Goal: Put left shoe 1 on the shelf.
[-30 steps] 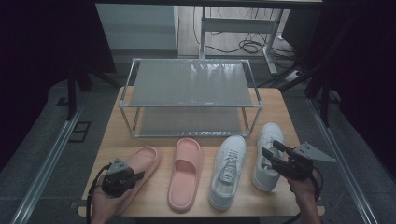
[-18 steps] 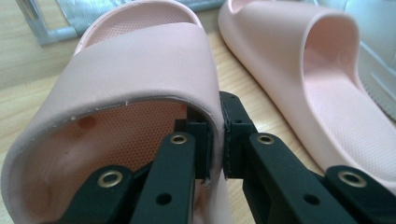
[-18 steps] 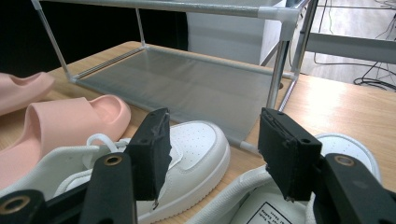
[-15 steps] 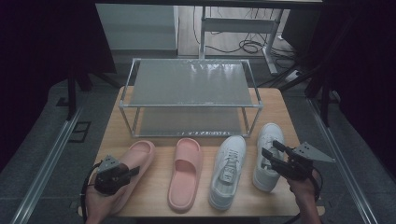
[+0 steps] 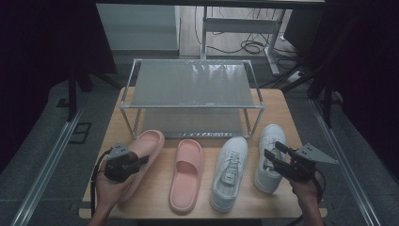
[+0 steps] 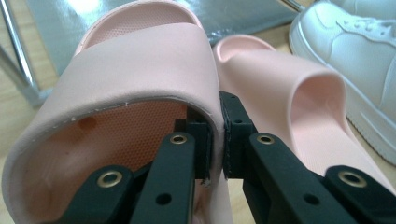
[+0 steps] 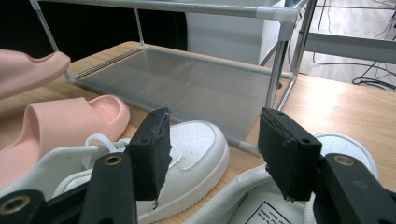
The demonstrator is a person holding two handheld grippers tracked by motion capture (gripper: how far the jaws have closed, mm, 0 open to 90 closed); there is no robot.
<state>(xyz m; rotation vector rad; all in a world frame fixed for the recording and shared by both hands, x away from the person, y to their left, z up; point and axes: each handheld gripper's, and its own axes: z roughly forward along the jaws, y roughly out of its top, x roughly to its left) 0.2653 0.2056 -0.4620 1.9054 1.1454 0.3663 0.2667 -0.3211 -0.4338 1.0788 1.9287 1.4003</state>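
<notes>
Left gripper view shows the left tool (image 6: 215, 140) clenched on the strap edge of the left pink slipper (image 6: 140, 70), one jaw inside, one outside. Right tool (image 5: 277, 155) hangs released over the heel of the right white sneaker (image 5: 270, 141) on the worktop (image 5: 282, 106).

The left tool (image 6: 215, 140) rises from the bottom edge, its two black jaws clamped on the side edge of the strap of a pink slipper (image 6: 140, 70); one pad sits inside the slipper, the other outside against the strap wall. The textured insole is visible under the strap and past the open toe. A second pink slipper (image 6: 299, 107) lies just beside it on the right, on the wooden table (image 6: 14, 112). A white sneaker (image 6: 359, 46) sits at the upper right. A grey shelf (image 6: 70, 28) with a metal leg stands beyond the slippers
</notes>
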